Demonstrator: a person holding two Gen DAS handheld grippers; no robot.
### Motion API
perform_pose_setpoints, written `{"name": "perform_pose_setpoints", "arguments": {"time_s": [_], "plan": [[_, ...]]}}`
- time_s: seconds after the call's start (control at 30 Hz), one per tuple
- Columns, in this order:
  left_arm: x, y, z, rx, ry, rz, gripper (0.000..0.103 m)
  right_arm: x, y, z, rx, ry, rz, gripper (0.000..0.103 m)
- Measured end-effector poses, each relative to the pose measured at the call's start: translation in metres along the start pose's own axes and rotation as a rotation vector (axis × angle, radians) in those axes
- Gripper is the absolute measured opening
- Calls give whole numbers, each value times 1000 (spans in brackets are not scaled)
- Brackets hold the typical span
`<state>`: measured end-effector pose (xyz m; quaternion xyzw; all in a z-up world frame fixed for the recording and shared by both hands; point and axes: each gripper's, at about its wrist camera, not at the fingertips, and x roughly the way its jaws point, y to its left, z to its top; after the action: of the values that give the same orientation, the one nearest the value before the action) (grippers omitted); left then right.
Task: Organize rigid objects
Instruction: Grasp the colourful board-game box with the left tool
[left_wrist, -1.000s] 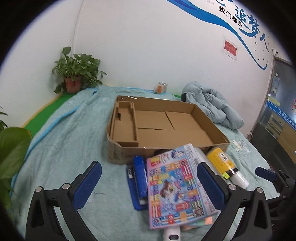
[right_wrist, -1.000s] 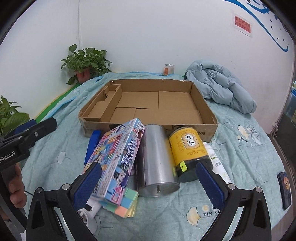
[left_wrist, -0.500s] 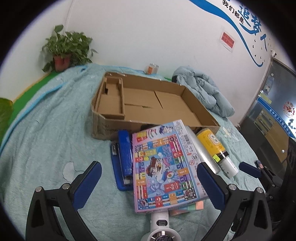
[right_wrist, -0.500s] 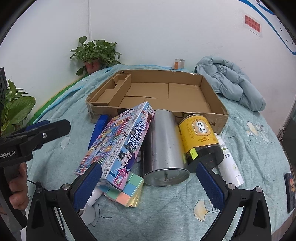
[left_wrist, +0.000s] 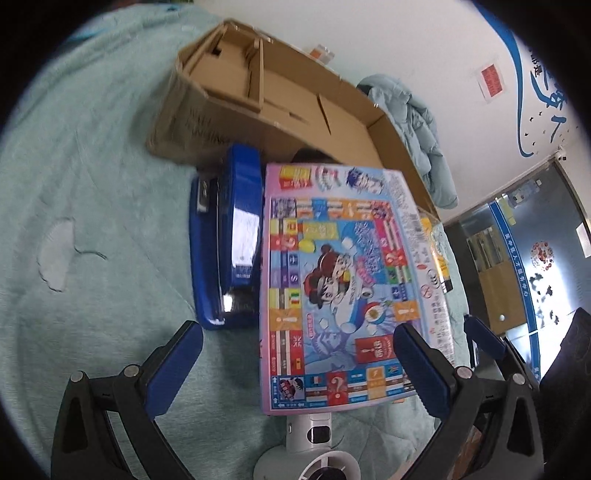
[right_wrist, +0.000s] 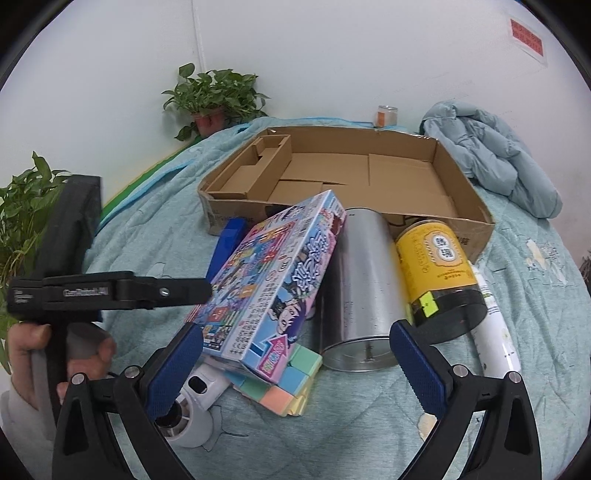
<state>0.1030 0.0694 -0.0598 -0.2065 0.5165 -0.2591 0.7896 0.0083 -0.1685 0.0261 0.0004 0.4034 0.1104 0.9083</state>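
Both tongs gape, gripping nothing: the left gripper (left_wrist: 297, 363) over the board game box (left_wrist: 343, 280), whose near edge hides most of a white fan (left_wrist: 314, 446). The right gripper (right_wrist: 295, 363) faces the pile on the bedspread (right_wrist: 535, 280); the cardboard box (right_wrist: 461, 192) lies beyond.

Office-like room: quilt-covered table (right_wrist: 535, 295), potted plant (right_wrist: 214, 96) at eleven o'clock, wall slogan (left_wrist: 539, 96), glass door (left_wrist: 517, 258).

Pretty tight in front of the right gripper (right_wrist: 295, 363): game box (right_wrist: 275, 280), tin (right_wrist: 356, 288) and jar (right_wrist: 439, 269) sit side by side, touching, blocking the way to the carton (right_wrist: 469, 199). Bare quilt (right_wrist: 532, 280) lies off to its right. Left gripper (left_wrist: 295, 363) gapes over the game box (left_wrist: 343, 284), stapler (left_wrist: 229, 236) just left.
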Motion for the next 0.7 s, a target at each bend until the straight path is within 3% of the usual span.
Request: {"name": "perform_pose_setpoints", "arguments": {"time_s": [0.1, 0.17, 0.27, 0.37, 0.5, 0.7], "plan": [[9, -1, -3, 12, 34, -36, 102, 8, 7, 2, -16, 28, 18, 90], [11, 0, -3, 4, 43, -64, 100, 16, 13, 4, -42, 46, 32, 78], [14, 5, -1, -23, 43, -80, 92, 28, 22, 5, -68, 76, 37, 63], [10, 4, -1, -39, 52, -129, 73, 39, 24, 5, -66, 97, 50, 64], [1, -11, -7, -14, 40, -54, 72, 39, 26, 3, -76, 98, 58, 64], [-7, -21, -13, -16, 39, -38, 72, 28, 23, -4, -89, 120, 63, 64]]}}
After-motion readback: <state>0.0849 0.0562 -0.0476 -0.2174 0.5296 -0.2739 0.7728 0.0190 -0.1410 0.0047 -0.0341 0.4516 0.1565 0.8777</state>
